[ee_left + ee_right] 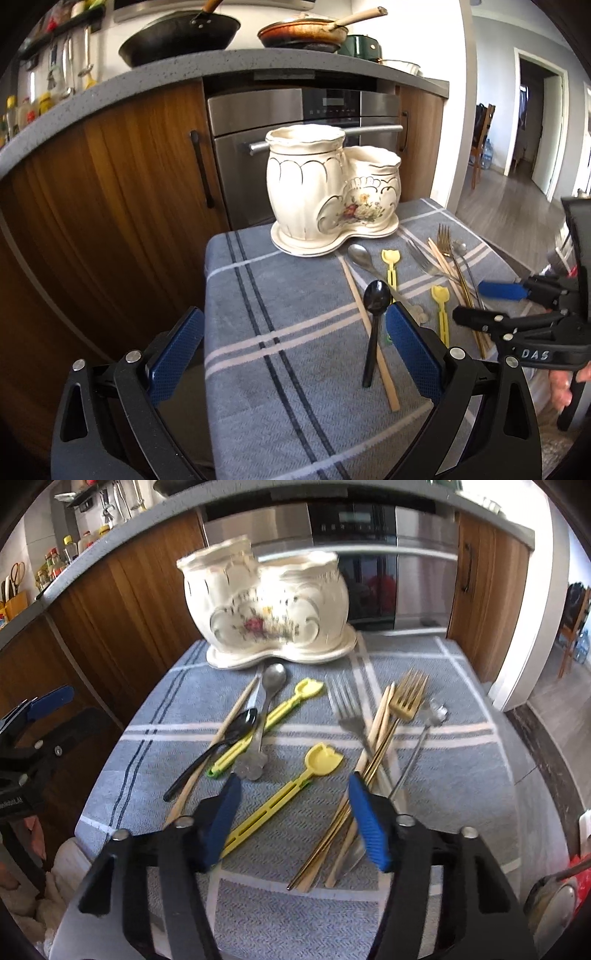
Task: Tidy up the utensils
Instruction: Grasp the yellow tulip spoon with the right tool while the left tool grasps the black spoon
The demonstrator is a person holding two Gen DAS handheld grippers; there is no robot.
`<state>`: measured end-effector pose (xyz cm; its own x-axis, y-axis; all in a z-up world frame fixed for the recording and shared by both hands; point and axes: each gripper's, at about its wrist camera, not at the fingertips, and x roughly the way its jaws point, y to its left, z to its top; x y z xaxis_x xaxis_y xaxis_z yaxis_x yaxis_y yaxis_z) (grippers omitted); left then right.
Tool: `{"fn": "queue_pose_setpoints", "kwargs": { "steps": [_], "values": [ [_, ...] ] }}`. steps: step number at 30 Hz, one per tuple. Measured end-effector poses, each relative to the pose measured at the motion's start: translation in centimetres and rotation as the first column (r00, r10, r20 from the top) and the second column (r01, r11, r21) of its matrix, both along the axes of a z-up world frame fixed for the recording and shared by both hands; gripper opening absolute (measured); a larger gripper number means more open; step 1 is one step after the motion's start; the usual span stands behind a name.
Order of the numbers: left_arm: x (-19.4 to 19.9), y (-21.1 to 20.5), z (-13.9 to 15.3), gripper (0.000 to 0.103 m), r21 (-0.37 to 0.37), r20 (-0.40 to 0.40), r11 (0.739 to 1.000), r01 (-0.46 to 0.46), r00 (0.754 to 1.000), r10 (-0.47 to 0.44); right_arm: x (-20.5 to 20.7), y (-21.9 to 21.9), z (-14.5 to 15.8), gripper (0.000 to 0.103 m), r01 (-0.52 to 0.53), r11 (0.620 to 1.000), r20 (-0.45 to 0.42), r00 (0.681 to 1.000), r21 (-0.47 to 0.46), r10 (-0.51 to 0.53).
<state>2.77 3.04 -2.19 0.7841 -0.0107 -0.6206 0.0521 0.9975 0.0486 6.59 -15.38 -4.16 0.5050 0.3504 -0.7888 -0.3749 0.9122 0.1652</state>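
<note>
A cream ceramic holder point(317, 192) point(269, 605) with two pots stands at the far end of the grey checked cloth point(280, 295). Loose utensils lie in front of it: a black spoon point(375, 317) point(221, 738), a silver spoon point(271, 686), two yellow plastic scoops point(291, 705) point(295, 786), a silver fork point(347, 712), a gold fork point(408, 698) and wooden chopsticks point(380, 720). My right gripper point(294, 779) is open, low over the nearer yellow scoop, whose handle lies between the pads untouched. My left gripper point(294, 312) is open wide and empty, with the black spoon beside its right finger.
Wooden cabinets point(122, 177) and a steel oven point(295, 122) stand just behind the small table. Pans point(181, 33) sit on the counter above. The cloth's left edge point(207, 295) drops off near my left finger. A person's hand point(565, 384) shows at the right.
</note>
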Motion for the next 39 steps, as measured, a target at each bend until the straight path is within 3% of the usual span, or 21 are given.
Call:
{"fn": "queue_pose_setpoints", "kwargs": {
  "steps": [4,11,19,24,30,31,33,39],
  "values": [
    [0.8,0.3,-0.6,0.098,-0.032,-0.022,0.999,0.026,0.999,-0.026,0.5,0.6,-0.9,0.039,-0.007,1.0,-0.048,0.999,-0.002,0.007],
    [1.0,-0.4,-1.3,0.098,-0.003,-0.021,0.997,0.079,0.997,-0.079,1.7,1.4,-2.3,0.035,0.033,0.999,-0.121,0.992,-0.028,-0.036],
    [1.0,-0.2,-1.7,0.098,-0.021,-0.032,0.994,0.107,0.994,-0.107,2.2,2.8,-2.3,0.024,0.039,0.991,-0.081,0.995,-0.126,-0.049],
    [1.3,0.0,-2.0,0.097,-0.052,-0.059,0.992,0.119,0.991,-0.122,2.9,2.0,-2.5,0.01,0.061,0.996,-0.118,0.991,-0.069,-0.069],
    [1.7,-0.5,-2.7,0.094,-0.086,-0.106,0.983,0.162,0.98,-0.171,2.7,0.7,-1.9,0.01,0.084,0.996,-0.118,0.99,0.021,-0.081],
    [1.9,-0.7,-2.9,0.092,-0.089,-0.117,0.981,0.175,0.976,-0.184,2.6,0.6,-1.8,0.01,0.086,0.996,-0.114,0.99,0.035,-0.082],
    [2.5,-1.4,-3.6,0.071,-0.089,-0.153,0.974,0.211,0.963,-0.222,2.5,0.2,-1.3,0.01,0.091,0.994,-0.099,0.991,0.059,-0.085],
    [4.3,-3.1,-5.1,0.045,-0.085,-0.226,0.96,0.265,0.934,-0.278,2.1,-0.5,-0.5,0.01,0.076,0.993,-0.069,0.995,0.095,-0.07]
  ]
}}
